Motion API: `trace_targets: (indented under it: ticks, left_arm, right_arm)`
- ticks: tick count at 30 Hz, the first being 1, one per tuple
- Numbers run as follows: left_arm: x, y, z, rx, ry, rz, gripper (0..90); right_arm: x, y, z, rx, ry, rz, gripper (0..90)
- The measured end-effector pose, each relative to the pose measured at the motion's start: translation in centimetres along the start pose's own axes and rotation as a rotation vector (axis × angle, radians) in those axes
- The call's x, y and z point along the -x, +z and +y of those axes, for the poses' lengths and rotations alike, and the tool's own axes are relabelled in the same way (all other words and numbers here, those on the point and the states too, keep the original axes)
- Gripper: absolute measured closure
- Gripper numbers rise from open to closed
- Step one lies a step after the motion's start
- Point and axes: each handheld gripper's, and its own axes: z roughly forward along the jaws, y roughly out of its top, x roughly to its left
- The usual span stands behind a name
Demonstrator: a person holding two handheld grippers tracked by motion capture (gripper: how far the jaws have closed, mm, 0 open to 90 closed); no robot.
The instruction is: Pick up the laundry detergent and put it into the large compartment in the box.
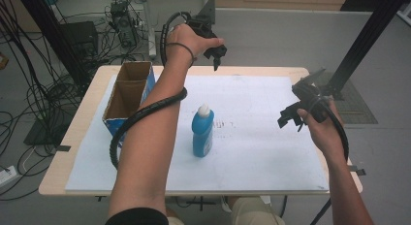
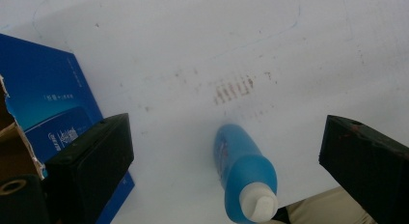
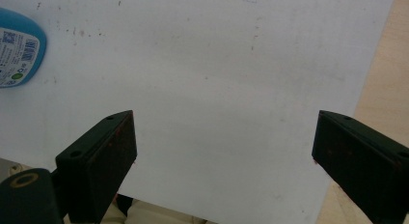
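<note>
Where cables crowd grey floor, white-sheeted table, blue bottle.

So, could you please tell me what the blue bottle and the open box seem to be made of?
Blue bottle: apparently glossy, translucent plastic with a white cap and a printed label. Open box: cardboard, brown and matte inside, with a blue printed outer face and a torn edge.

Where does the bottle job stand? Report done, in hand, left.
Done: nothing visibly; the blue bottle stands upright on the white board, beside the open cardboard box.
In hand: nothing; the left gripper and right gripper hover open.
Left: probably gripping and moving the bottle.
</note>
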Motion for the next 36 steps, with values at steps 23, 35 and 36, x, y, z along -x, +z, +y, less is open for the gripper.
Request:
trace_targets:
  ticks: [23,35,36]
  left_arm:
    - [-0.11,0.11,-0.22,-0.012,-0.010,0.002,5.4]
    - [0.11,-0.03,-0.80,-0.014,-0.013,-0.003,5.4]
    - [0.11,-0.03,-0.80,-0.014,-0.013,-0.003,5.4]
  right_arm:
    - [-0.36,-0.26,-0.10,0.002,-0.008,0.001,8.3]
    - [-0.38,-0.42,-0.35,0.007,-0.008,0.004,8.3]
    - [-0.38,-0.42,-0.35,0.007,-0.008,0.004,8.3]
